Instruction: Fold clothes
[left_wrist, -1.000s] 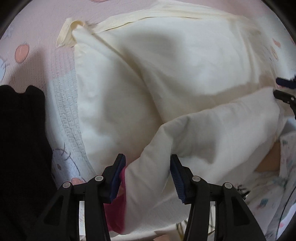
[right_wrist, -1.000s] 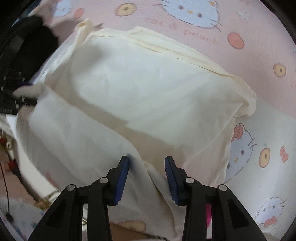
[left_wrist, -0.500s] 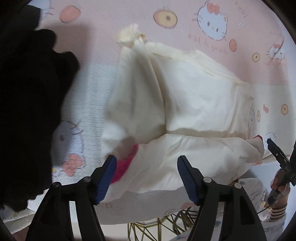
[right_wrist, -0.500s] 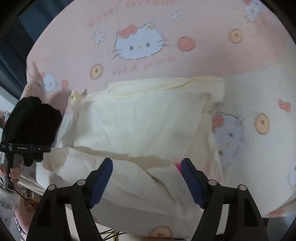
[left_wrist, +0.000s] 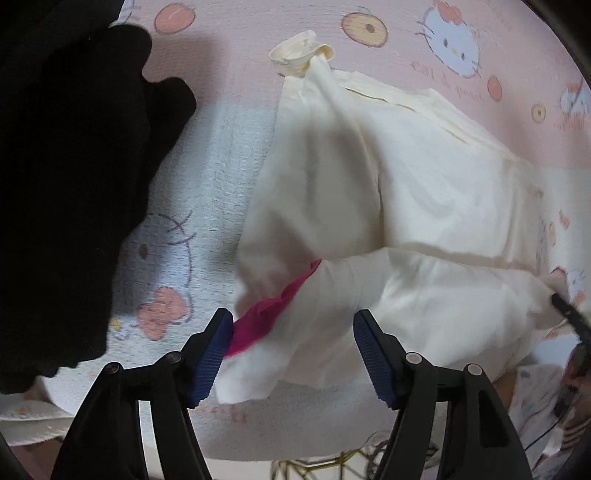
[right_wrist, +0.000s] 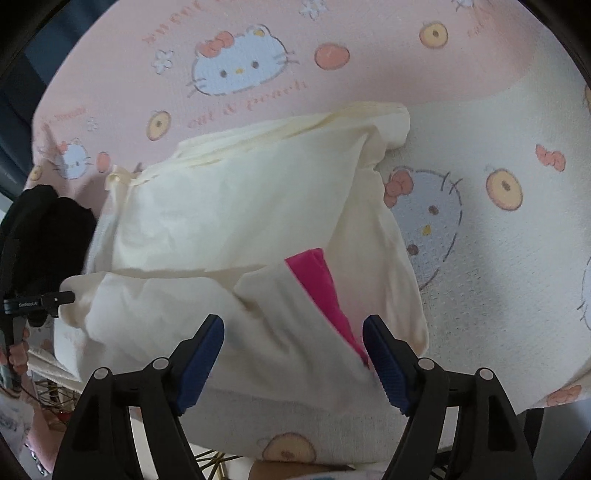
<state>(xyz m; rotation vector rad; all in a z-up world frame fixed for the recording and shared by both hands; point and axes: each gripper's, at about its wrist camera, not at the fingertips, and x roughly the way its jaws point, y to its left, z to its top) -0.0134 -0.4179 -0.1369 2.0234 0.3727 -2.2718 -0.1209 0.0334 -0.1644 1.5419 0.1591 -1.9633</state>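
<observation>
Lying crosswise just ahead of both wide-open, empty grippers, left gripper (left_wrist: 293, 354) and right gripper (right_wrist: 293, 360), a cream garment (right_wrist: 236, 221) sits partly folded.

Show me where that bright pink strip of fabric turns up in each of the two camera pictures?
Left wrist view: pink strip peeks from under the cream garment, lower centre.
Right wrist view: pink strip lies just right of centre.
Shared landmark: the black clothing, at left in both.

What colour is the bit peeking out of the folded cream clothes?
Bright pink. The pink part shows best in the right wrist view, tucked inside the cream garment.
</observation>
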